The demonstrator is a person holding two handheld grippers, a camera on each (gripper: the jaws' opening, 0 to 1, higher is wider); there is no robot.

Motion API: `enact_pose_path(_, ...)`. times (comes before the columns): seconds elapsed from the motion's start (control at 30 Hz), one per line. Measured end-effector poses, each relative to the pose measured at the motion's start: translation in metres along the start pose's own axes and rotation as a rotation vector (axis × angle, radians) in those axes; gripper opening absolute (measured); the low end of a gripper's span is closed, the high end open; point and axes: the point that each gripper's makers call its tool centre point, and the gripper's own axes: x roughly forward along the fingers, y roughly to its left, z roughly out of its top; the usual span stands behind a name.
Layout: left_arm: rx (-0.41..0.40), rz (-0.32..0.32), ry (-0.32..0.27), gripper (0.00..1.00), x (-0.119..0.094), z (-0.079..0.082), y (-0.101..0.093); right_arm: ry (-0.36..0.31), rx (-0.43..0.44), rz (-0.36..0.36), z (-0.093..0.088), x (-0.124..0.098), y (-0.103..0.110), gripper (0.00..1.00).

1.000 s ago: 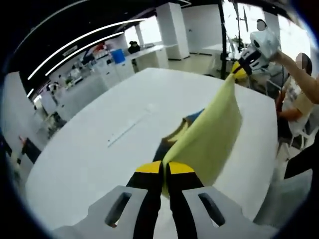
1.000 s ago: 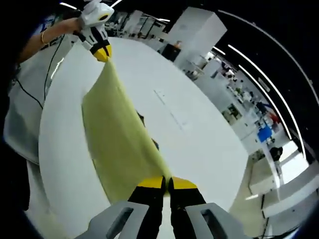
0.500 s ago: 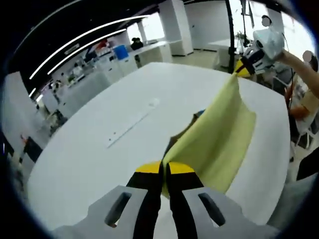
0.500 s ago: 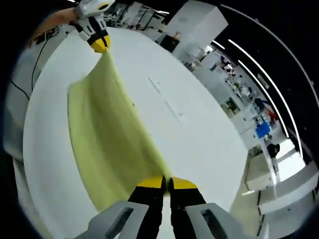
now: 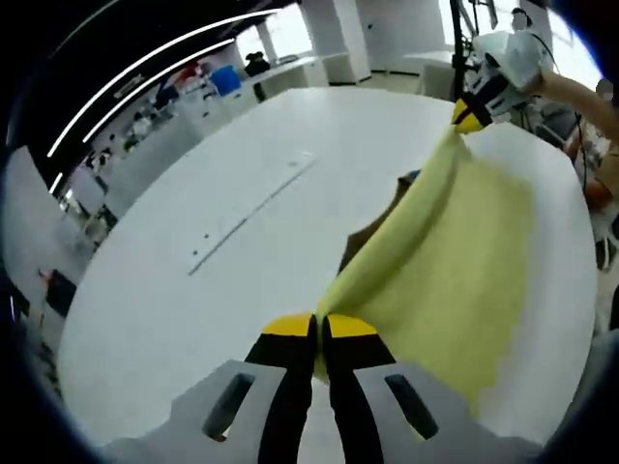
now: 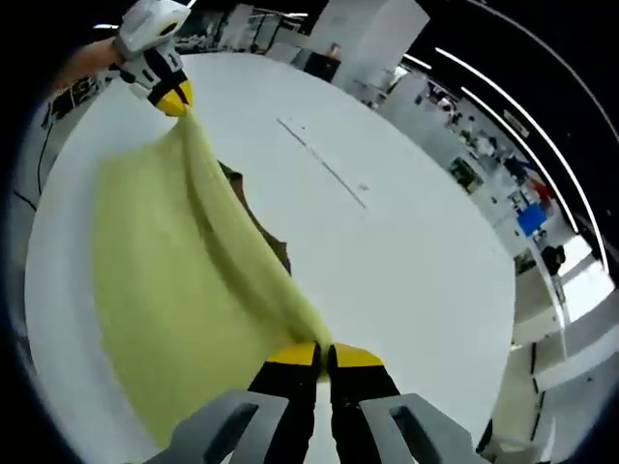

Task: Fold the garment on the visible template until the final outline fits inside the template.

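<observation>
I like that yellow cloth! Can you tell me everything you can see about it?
The yellow garment looks like soft, thin, plain pale-yellow fabric. It is lifted off the white table and stretched between two claws: the left claw is shut on one end, the right claw on the other. The rest sags down toward the table. Something dark shows behind it; I cannot tell what.

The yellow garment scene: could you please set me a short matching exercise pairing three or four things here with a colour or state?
Things:
1. garment
2. left claw
3. table
4. claw tips

Colour or state:
A. white, broad
B. shut on one garment corner
C. pale yellow, stretched between both claws
D. yellow pads on black

Pairs: 1-C, 2-B, 3-A, 4-D
</observation>
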Motion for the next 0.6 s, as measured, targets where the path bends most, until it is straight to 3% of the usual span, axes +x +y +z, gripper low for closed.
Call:
enact_pose_path(0.2,-0.021,0.001,0.039,0.01,0.024,-0.014,0.006,0.005,0.015,0.027,-0.004,0.021,-0.001,0.00)
enact_pose_path(0.37,-0.015,-0.004,0.045,0.01,0.033,-0.019,0.006,-0.001,0.062,0.055,-0.008,0.033,-0.001,0.00)
enact_pose_path(0.6,-0.012,-0.007,0.056,0.01,0.042,-0.027,0.006,0.005,0.054,0.098,-0.014,0.046,0.004,0.00)
